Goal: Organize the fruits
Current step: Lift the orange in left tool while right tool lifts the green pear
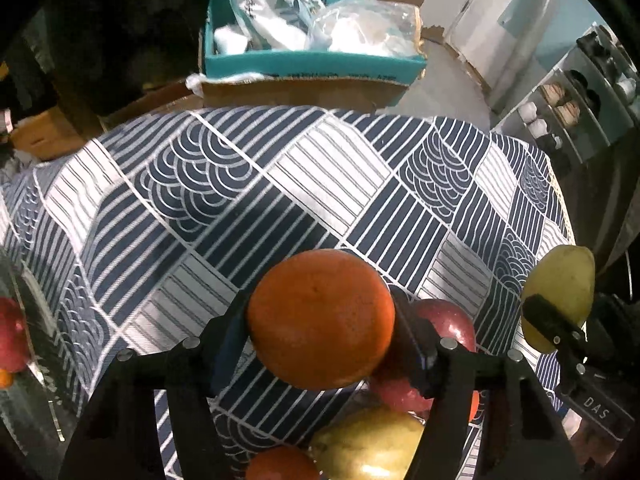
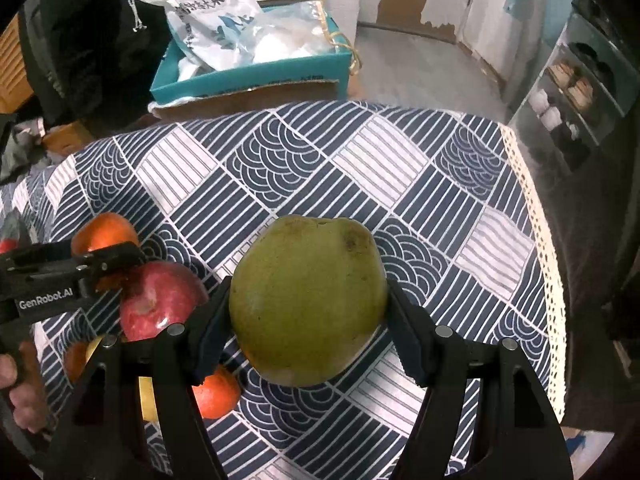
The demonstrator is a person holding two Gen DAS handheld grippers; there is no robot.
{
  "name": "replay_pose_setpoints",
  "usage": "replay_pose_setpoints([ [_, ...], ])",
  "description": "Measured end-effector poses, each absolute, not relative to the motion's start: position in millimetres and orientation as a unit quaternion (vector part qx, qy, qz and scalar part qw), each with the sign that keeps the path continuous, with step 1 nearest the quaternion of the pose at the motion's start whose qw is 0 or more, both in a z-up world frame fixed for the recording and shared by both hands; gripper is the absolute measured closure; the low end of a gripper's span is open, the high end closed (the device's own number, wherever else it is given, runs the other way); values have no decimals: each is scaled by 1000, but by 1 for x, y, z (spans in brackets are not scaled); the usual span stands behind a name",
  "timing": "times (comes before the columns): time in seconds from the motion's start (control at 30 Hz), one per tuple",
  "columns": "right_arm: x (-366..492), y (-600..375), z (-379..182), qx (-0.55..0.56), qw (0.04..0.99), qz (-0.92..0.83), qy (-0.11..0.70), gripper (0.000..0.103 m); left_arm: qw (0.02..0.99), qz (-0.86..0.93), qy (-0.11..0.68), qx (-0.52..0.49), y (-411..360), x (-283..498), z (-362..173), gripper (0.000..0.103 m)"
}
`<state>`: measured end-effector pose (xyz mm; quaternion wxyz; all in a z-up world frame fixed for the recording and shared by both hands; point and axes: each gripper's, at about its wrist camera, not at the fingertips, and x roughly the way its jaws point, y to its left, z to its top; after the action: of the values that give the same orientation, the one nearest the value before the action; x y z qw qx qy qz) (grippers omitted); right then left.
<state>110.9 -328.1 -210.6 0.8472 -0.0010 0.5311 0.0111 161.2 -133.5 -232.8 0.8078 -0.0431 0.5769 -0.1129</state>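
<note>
Above the patterned tablecloth (image 2: pixel 360 184), each gripper carries one fruit clear of the fabric.

Left gripper (image 1: pixel 320 328): jaws clamped against both sides of an orange (image 1: pixel 320 320), which is lifted over the fruit pile. Right gripper (image 2: pixel 306 308): jaws clamped on a green pear (image 2: pixel 306 300). Surrounding items: a red apple (image 2: pixel 160 300), a second orange (image 2: pixel 216 396) and a yellow-green pear (image 1: pixel 372 444) lie clustered on the cloth below the left gripper; another red apple (image 1: pixel 12 332) sits at the left edge of the left wrist view. Behind the table stands a teal box (image 1: pixel 312 64) holding white plastic bags (image 2: pixel 212 20) with printed characters, not legible. Readable markings: "GenRobot.AI" on the left gripper body; "DAS" on the right gripper body.
</note>
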Motion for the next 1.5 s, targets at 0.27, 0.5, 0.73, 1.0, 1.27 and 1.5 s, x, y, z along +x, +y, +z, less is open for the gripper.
replay_pose_setpoints([
  [0.27, 105, -320, -195, -17, 858, 19, 513, 32, 827, -100, 553, -31, -124, 151, -207, 34],
  [0.5, 97, -309, -176, -33, 870, 27, 492, 32, 845, -91, 526, -20, -114, 136, -180, 34],
  [0.73, 90, -302, -157, -38, 880, 36, 472, 32, 859, -86, 504, -23, -98, 117, -154, 34],
  [1.0, 80, -293, -134, -39, 892, 50, 448, 32, 874, -76, 480, -17, -83, 99, -129, 34],
  [1.27, 71, -279, -114, -44, 901, 69, 426, 32, 885, -75, 460, -9, -74, 78, -108, 34],
  [1.5, 62, -265, -97, -55, 908, 84, 406, 32, 893, -75, 443, -8, -66, 64, -90, 34],
])
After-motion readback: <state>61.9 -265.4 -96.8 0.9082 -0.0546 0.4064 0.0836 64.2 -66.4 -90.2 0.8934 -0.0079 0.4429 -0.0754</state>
